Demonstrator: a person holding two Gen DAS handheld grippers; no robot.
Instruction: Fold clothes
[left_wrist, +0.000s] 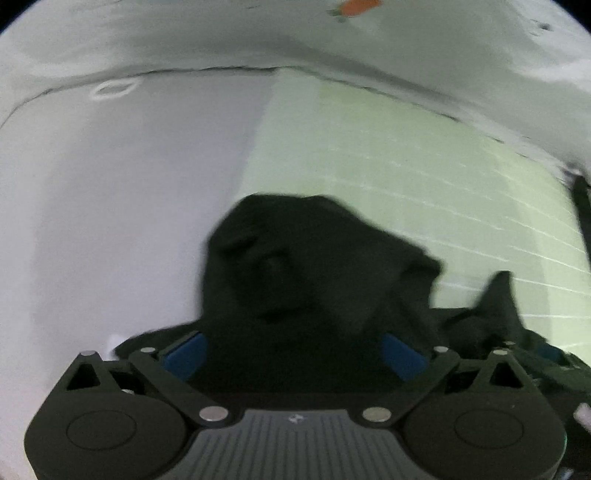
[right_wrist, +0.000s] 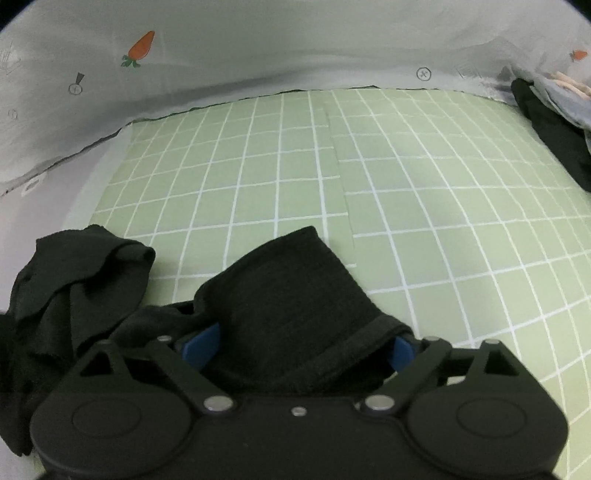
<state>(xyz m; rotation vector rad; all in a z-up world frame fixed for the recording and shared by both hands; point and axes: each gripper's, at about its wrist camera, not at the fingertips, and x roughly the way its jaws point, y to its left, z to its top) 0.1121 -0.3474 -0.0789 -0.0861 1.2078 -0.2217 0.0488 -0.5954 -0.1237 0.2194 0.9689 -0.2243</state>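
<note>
Black cloth of the garment (left_wrist: 306, 266) bunches right in front of the left gripper (left_wrist: 295, 354), whose blue fingers (left_wrist: 184, 354) stand spread with fabric draped between them, apparently unpinched. From the right wrist, the right gripper (right_wrist: 299, 347) is likewise spread, a hemmed fold lying loose between its fingers (right_wrist: 201, 345) on the green checked mat (right_wrist: 406, 184). Soft, light and floppy, I judge; best taken at the hem (right_wrist: 369, 343) or a corner.

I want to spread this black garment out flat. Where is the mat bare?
The green mat is bare from the carrot-print sheet at the back down to the black garment near the claws. It is crowded at the near left, and dark clothes are piled at the far right corner.
</note>
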